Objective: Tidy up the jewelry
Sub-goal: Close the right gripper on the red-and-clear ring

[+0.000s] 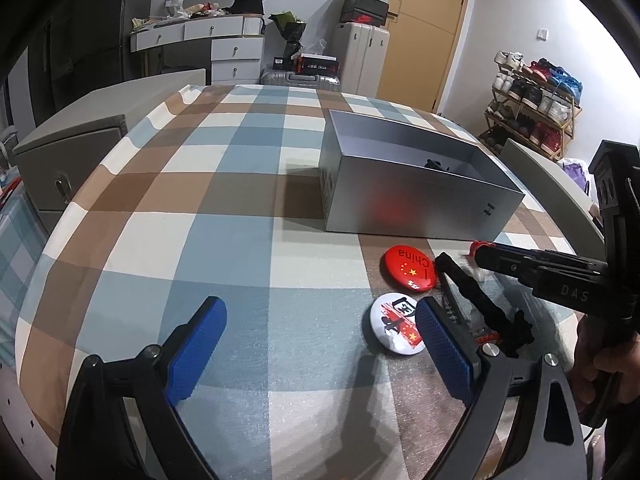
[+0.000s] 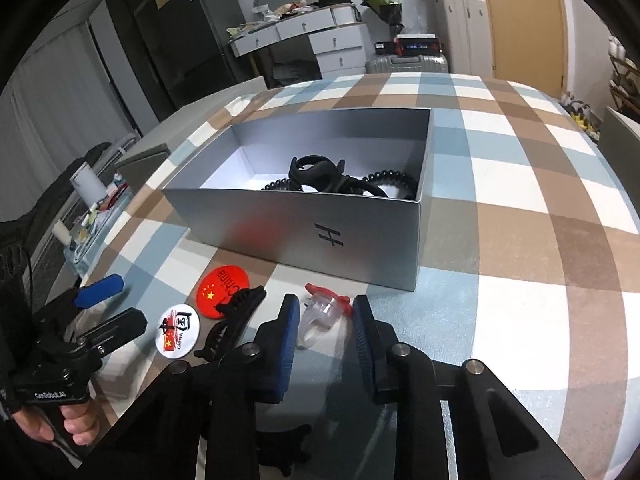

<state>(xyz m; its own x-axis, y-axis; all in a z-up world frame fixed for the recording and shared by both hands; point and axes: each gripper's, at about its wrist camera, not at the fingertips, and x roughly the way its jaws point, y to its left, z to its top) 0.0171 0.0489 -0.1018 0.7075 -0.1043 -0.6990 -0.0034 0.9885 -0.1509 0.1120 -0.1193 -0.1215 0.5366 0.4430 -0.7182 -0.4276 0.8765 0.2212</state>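
Note:
A silver box point(image 2: 328, 224) stands open on the checked tablecloth; black hair clips and coiled ties point(image 2: 332, 178) lie inside. In front of it lie a red China badge point(image 2: 224, 286), a white badge point(image 2: 179, 330), a black hair claw point(image 2: 232, 320) and a clear clip with red ends point(image 2: 324, 312). My right gripper point(image 2: 326, 320) is open, its blue pads either side of the clear clip. My left gripper point(image 1: 320, 320) is open and empty, with the white badge point(image 1: 394, 326) by its right pad. The box point(image 1: 408, 196), red badge point(image 1: 408, 268) and black claw point(image 1: 480, 304) also show there.
The right gripper point(image 1: 532, 268) reaches in from the right in the left wrist view. The left gripper point(image 2: 100, 292) sits at the table's left edge in the right wrist view. Grey chairs point(image 1: 68, 148) stand beside the table. Drawers, suitcases and a shoe rack point(image 1: 532, 100) lie beyond.

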